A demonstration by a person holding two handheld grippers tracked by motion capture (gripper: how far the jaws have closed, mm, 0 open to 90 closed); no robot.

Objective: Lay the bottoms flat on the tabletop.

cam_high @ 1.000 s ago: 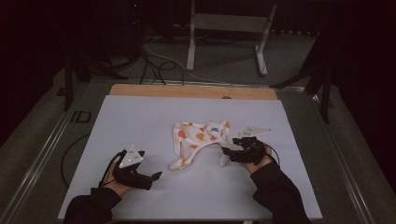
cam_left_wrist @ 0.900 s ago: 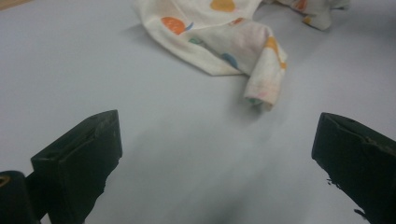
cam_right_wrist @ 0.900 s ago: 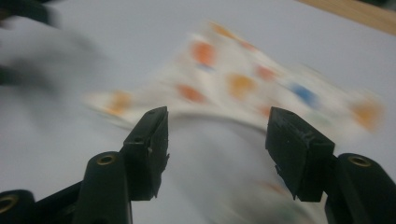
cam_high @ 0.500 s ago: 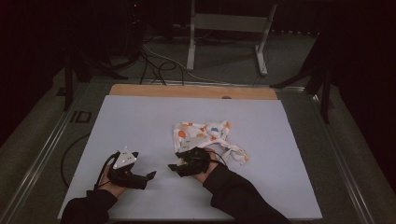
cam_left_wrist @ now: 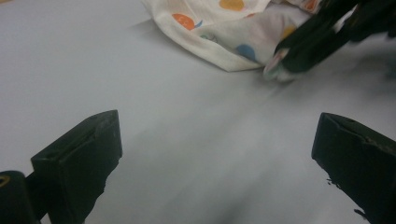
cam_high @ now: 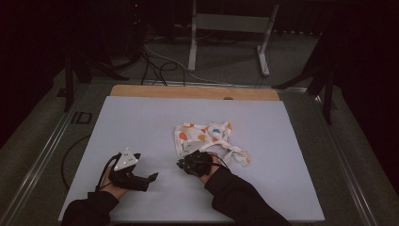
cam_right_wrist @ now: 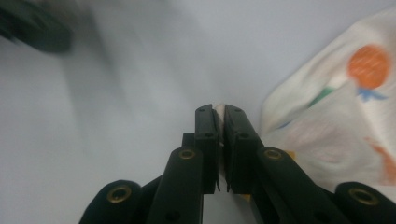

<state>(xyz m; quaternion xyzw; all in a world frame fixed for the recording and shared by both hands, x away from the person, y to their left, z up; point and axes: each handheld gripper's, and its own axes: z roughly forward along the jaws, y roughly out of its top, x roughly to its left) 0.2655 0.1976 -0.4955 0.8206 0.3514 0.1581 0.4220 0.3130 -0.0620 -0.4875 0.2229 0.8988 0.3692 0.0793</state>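
Taking the white mat [cam_high: 141, 122] as the landmark: near its front-left edge the left gripper [cam_high: 147, 179] rests, jaws spread wide with nothing between them. Toward the mat's middle, slightly front of centre, the right gripper [cam_high: 184, 163] has just been closing its jaws and now pinches the near-left corner of the spotted white garment [cam_high: 203, 137]. The garment lies crumpled around the mat's centre, its ties trailing to the right.

You are looking at a small white cloth [cam_high: 203, 139] printed with orange and blue spots, lying crumpled and partly folded on the table's middle, its thin straps trailing flat toward your right
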